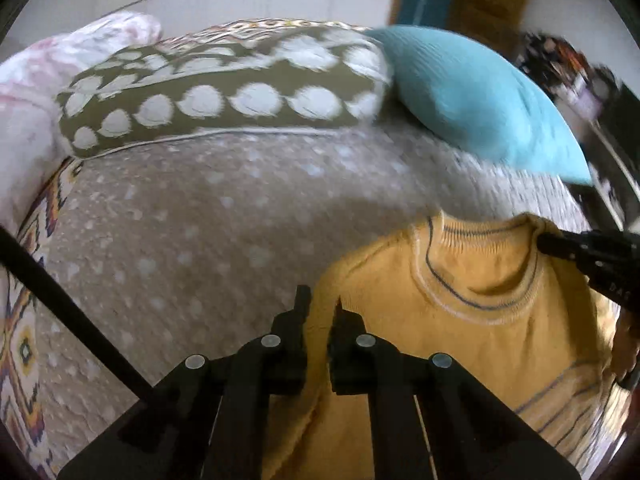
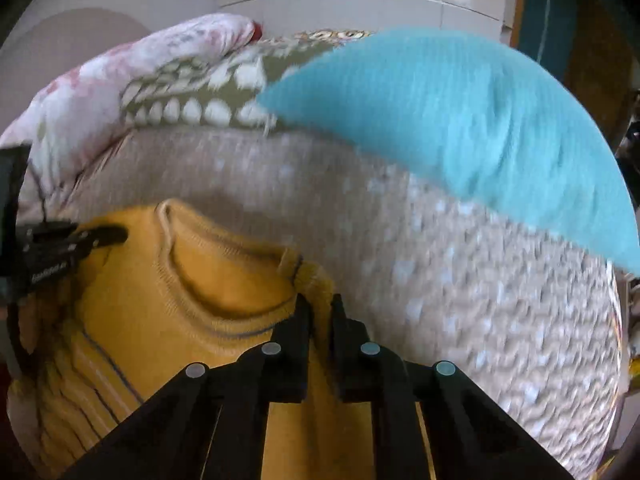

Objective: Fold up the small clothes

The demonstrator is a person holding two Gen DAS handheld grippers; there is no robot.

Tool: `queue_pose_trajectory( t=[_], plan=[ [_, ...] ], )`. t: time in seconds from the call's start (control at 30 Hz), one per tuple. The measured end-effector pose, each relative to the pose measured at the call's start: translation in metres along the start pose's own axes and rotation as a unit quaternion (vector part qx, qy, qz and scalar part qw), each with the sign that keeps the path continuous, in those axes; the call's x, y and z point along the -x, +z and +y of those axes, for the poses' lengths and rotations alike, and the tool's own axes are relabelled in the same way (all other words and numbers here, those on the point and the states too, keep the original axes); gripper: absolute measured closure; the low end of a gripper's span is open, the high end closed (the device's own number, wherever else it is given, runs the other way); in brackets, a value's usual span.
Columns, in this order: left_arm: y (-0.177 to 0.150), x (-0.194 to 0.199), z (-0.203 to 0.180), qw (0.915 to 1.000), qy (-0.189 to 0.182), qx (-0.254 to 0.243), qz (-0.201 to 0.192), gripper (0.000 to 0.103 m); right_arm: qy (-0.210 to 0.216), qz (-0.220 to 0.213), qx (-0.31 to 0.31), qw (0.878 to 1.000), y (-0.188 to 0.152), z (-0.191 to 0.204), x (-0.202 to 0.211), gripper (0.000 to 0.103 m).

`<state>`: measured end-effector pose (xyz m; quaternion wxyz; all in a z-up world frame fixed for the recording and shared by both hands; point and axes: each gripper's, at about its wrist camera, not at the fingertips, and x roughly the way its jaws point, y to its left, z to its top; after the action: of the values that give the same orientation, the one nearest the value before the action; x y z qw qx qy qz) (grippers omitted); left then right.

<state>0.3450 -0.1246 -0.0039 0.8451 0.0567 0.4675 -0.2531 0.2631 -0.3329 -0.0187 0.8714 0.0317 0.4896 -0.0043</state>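
Note:
A small yellow knit sweater (image 1: 460,312) with thin dark stripes and a ribbed collar hangs between my two grippers over the beige speckled bed cover (image 1: 208,232). My left gripper (image 1: 320,300) is shut on the sweater's left shoulder edge. My right gripper (image 2: 320,304) is shut on the sweater (image 2: 192,320) at its right shoulder by the collar. In the left wrist view the right gripper's fingers (image 1: 568,246) show at the right, in the right wrist view the left gripper's fingers (image 2: 100,236) show at the left. The sweater's lower part is hidden under the grippers.
An olive pillow with white spots (image 1: 224,92) and a turquoise pillow (image 1: 488,108) lie at the back of the bed. A pink-and-white floral blanket (image 1: 36,80) is bunched at the back left. A patterned spread (image 1: 24,340) borders the left edge. Dark clutter (image 1: 568,68) stands at the far right.

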Motion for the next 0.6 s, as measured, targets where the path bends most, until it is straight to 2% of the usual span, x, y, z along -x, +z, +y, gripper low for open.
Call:
queue_pose_trajectory(
  t=[0.13, 0.17, 0.23, 0.3, 0.37, 0.5, 0.6],
  plan=[
    [0.001, -0.016, 0.008, 0.9979, 0.062, 0.009, 0.019, 0.088, -0.042, 0.017, 0.012, 0.999, 0.025, 0.017, -0.039, 0.09],
    [-0.002, -0.013, 0.008, 0.9974, 0.069, 0.011, 0.018, 0.083, -0.048, 0.025, 0.012, 0.998, 0.026, 0.021, -0.046, 0.088],
    [-0.012, 0.003, 0.005, 0.9965, 0.083, 0.001, 0.001, 0.08, -0.066, 0.012, 0.011, 0.998, 0.022, 0.029, -0.044, 0.082],
    [-0.025, 0.029, -0.004, 0.9935, 0.108, -0.028, -0.022, 0.065, -0.065, -0.009, -0.002, 0.998, 0.014, 0.028, -0.023, 0.073],
    [-0.045, 0.065, -0.014, 0.9888, 0.129, -0.056, -0.052, 0.054, -0.074, -0.033, -0.021, 0.996, 0.0, 0.023, 0.01, 0.072],
    [-0.106, 0.145, -0.037, 0.9857, 0.124, -0.069, -0.092, 0.025, -0.061, -0.056, -0.025, 0.996, -0.042, 0.023, 0.075, 0.072],
    [-0.154, 0.181, -0.052, 0.9874, 0.114, -0.053, -0.096, 0.021, -0.05, -0.058, -0.027, 0.997, -0.091, 0.031, 0.115, 0.066]
  ],
)
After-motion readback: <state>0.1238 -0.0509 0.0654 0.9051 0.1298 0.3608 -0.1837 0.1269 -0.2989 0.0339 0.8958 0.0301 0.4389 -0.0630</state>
